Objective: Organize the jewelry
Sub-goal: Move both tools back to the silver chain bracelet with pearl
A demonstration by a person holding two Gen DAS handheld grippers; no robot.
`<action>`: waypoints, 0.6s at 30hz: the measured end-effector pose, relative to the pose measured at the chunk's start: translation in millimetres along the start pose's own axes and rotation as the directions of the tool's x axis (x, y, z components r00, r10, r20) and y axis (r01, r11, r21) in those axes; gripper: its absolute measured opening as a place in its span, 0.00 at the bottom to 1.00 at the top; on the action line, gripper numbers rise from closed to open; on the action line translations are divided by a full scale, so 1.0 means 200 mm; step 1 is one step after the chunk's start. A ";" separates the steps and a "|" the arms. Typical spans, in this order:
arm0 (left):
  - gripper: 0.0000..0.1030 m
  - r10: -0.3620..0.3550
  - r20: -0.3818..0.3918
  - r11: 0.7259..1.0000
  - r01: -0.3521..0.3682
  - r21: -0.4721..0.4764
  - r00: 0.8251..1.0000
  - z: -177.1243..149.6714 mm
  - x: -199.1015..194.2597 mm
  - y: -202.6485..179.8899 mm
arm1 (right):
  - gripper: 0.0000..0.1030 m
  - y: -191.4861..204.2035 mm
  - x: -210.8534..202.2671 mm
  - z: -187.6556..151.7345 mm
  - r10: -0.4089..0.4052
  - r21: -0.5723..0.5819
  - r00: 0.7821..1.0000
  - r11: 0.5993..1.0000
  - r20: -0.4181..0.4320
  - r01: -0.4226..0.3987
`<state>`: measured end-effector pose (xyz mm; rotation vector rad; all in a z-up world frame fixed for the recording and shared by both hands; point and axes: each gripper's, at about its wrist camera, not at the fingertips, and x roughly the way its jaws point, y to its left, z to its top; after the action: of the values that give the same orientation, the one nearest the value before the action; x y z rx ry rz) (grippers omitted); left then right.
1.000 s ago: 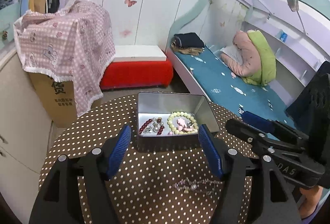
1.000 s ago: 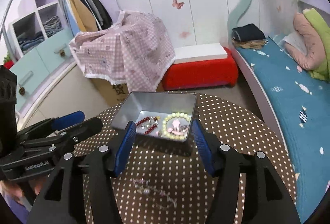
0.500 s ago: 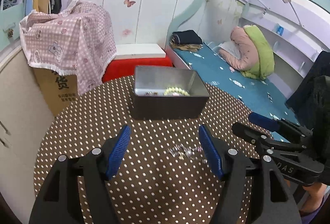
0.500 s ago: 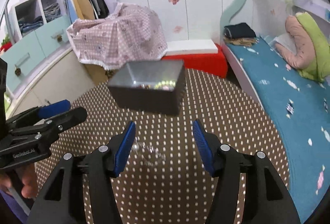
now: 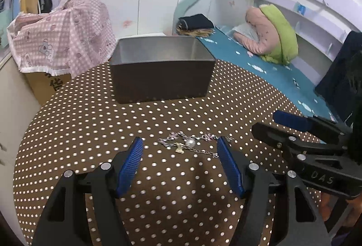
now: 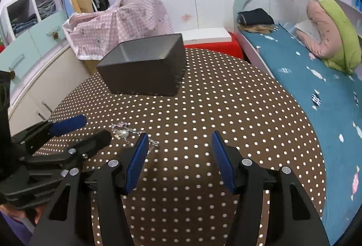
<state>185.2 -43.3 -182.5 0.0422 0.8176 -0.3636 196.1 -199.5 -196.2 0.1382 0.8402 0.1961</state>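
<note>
**Left gripper lined up on the last loose chain**

The round table (image 5: 79,123), covered in a brown cloth with pale polka dots, filled the near scene. Toward its far side stood the rectangular metal tin (image 5: 161,78), dull grey, straight-walled and open-topped; its contents were hidden from both views.

The left gripper (image 5: 181,165) hung low over the near part of the table, jaws spread wide and holding nothing, its ribbed blue pads flanking the necklace (image 5: 189,146). The right gripper (image 6: 179,162) sat just to the right, likewise wide open and empty over bare cloth.

The necklace lay flat on the cloth, well apart from the tin: a thin silvery chain in a loose tangle, with one round pearl-like bead and a small gold-coloured charm.

The step in hand looked like the pick-up of this piece. The next move probably called for lowering until the pads met the cloth, then pinching at the bead, since the fine links could slip out.
</note>
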 end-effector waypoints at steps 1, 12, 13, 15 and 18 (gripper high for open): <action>0.62 0.001 -0.001 1.000 -0.001 -0.001 1.000 0.00 0.01 0.00 | 0.55 -0.01 0.01 0.00 0.003 0.003 1.000 1.000 -0.004 -0.003; 0.37 -0.009 -0.065 1.000 0.010 0.008 0.998 0.01 0.14 -0.01 | 0.55 -0.09 0.07 0.00 0.061 0.033 0.998 0.998 -0.030 -0.060; 0.32 -0.005 -0.068 1.000 0.006 0.011 0.998 0.01 0.15 -0.01 | 0.55 -0.09 0.08 0.00 0.066 0.038 0.997 0.997 -0.030 -0.065; 0.29 -0.003 -0.071 1.000 0.004 0.011 0.997 0.01 0.16 -0.01 | 0.55 -0.10 0.08 0.00 0.073 0.041 0.997 0.997 -0.033 -0.071; 0.27 0.007 -0.071 1.000 -0.006 0.022 0.997 0.01 0.16 -0.02 | 0.55 -0.11 0.10 0.00 0.086 0.047 0.996 0.995 -0.036 -0.084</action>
<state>205.4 -57.1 -204.0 0.0789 0.8837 -0.3665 211.7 -216.0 -213.7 0.2134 0.8773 0.2601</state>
